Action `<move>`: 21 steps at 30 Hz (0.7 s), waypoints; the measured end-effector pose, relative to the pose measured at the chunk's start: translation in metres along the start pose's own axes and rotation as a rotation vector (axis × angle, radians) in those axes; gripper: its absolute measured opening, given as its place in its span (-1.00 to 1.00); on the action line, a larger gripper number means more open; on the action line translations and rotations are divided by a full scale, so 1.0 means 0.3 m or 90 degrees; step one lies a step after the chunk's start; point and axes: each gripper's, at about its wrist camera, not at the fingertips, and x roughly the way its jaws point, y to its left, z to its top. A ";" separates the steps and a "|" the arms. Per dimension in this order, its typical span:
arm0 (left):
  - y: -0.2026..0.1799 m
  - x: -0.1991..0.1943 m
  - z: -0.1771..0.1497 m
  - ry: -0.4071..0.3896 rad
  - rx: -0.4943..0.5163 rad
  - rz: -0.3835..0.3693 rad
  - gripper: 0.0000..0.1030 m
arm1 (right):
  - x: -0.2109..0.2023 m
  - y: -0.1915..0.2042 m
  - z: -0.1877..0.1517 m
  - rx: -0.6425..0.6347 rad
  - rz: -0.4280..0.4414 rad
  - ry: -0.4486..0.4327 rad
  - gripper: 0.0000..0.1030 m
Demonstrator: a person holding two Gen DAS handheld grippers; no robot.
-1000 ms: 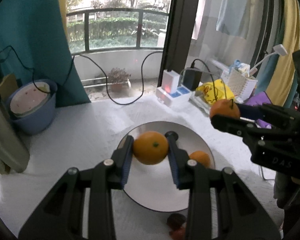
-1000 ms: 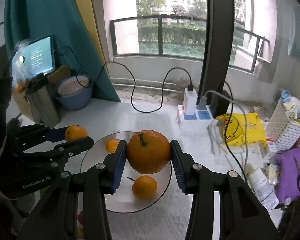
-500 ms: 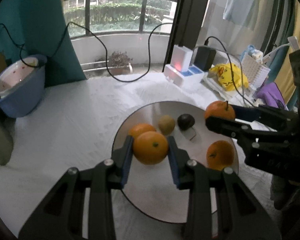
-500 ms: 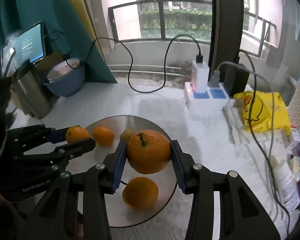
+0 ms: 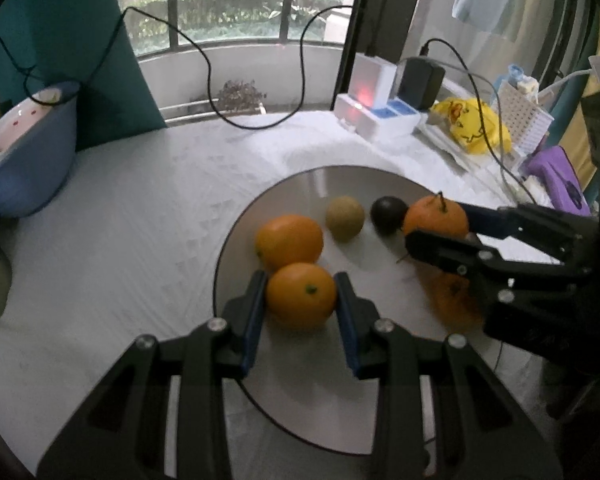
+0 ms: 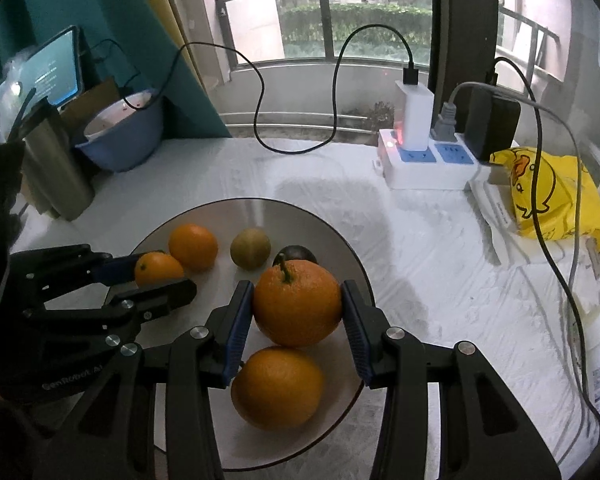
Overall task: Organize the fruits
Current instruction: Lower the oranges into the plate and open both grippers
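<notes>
Both oranges have been lowered toward the plate point(image 5: 236, 248). Left gripper point(image 5: 301, 300) clamps a small orange point(image 5: 301, 294); right gripper point(image 6: 297, 320) clamps a stemmed orange point(image 6: 297, 302). Each should be released onto bare plate, beside resting fruit.

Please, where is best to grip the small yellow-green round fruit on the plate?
Probably grip the yellow-green round fruit across its widest middle, from above: an orange lies left, a dark fruit right, so fingers front and back.
</notes>
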 end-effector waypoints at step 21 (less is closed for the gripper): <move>-0.007 -0.054 0.017 -0.015 -0.004 0.021 -0.13 | -0.034 -0.011 0.009 0.012 -0.007 -0.008 0.24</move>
